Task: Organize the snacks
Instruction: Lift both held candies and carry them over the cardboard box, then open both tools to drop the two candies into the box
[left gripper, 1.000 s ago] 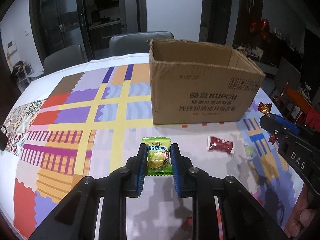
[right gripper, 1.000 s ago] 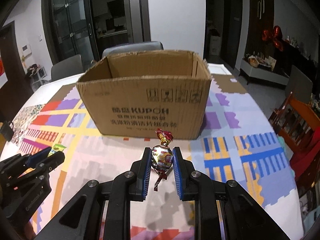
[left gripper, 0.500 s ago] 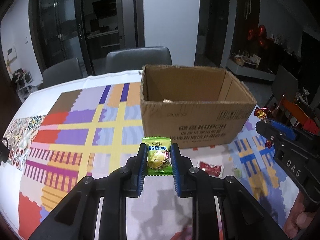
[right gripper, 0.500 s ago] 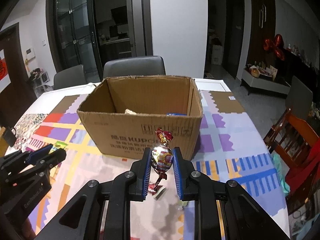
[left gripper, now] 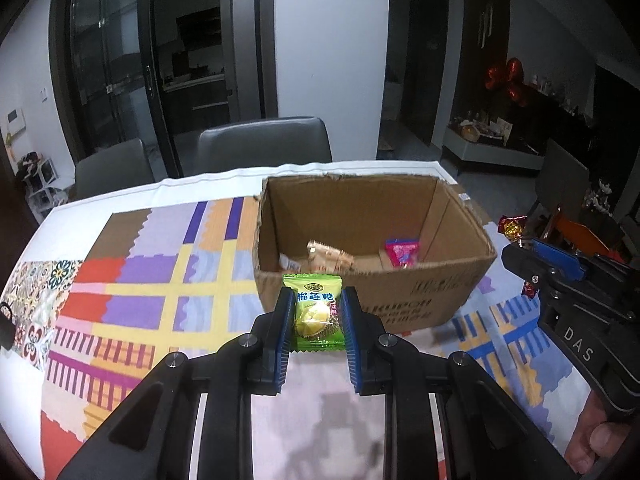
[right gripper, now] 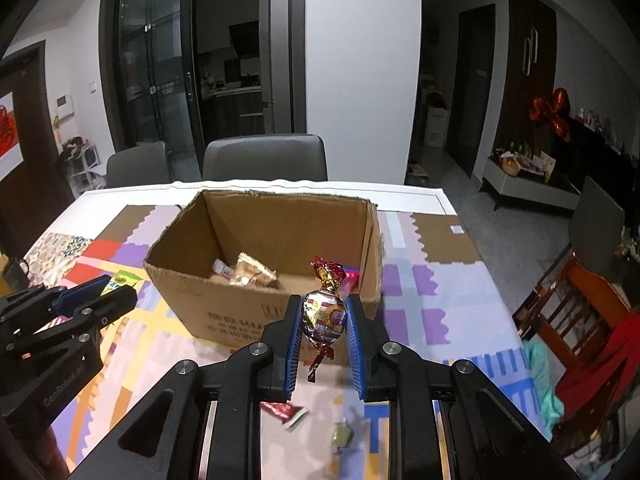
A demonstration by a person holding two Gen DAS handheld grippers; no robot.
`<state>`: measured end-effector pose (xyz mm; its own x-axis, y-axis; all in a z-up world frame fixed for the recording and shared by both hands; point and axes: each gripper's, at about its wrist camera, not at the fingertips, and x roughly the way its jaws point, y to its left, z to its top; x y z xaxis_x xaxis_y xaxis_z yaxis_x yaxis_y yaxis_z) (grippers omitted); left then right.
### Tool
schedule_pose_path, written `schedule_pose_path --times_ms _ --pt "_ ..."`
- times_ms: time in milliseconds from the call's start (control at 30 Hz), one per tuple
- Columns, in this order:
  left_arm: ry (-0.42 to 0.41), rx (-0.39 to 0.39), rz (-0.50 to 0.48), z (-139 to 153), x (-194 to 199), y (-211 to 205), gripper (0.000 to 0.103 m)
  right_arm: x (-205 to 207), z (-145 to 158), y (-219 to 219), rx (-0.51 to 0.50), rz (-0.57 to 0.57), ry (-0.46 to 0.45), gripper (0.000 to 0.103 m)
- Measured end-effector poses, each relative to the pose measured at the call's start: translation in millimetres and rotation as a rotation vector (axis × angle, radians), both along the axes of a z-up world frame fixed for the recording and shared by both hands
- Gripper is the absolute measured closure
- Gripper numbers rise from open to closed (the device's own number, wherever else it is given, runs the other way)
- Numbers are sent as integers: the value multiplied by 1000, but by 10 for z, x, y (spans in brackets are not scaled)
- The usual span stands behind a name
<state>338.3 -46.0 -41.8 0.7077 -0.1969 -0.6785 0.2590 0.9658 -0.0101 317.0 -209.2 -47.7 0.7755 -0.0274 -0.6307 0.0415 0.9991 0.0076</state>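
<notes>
Partway done: a few snacks [right gripper: 250, 270] already in the box [right gripper: 256, 308], left hand-held gripper [left gripper: 316, 322] clamped on a green candy [left gripper: 316, 312], right hand-held gripper [right gripper: 323, 320] clamped on a foil sweet [right gripper: 325, 314], two wrappers [right gripper: 286, 411] left on the tabletop [right gripper: 420, 304]

"DAS" on right tongs [left gripper: 536, 256]; "KUPOH" on cardboard box [left gripper: 404, 308]

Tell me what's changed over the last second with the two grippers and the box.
Both grippers rose and moved toward the cardboard box, so its inside with the snacks already there now shows. The left gripper still clamps the green candy; the right gripper still clamps the foil-wrapped candy. Nothing was released, and the box did not move.
</notes>
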Motion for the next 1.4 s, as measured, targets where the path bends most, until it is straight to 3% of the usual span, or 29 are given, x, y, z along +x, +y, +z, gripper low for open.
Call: schedule_pose_path --times_ms 633,1400 --pt "-28 -29 -21 216 461 -134 79 420 256 -67 6 26 -23 80" --pt "-3 -15 -9 93 872 -181 79 896 190 -71 8 59 1 80"
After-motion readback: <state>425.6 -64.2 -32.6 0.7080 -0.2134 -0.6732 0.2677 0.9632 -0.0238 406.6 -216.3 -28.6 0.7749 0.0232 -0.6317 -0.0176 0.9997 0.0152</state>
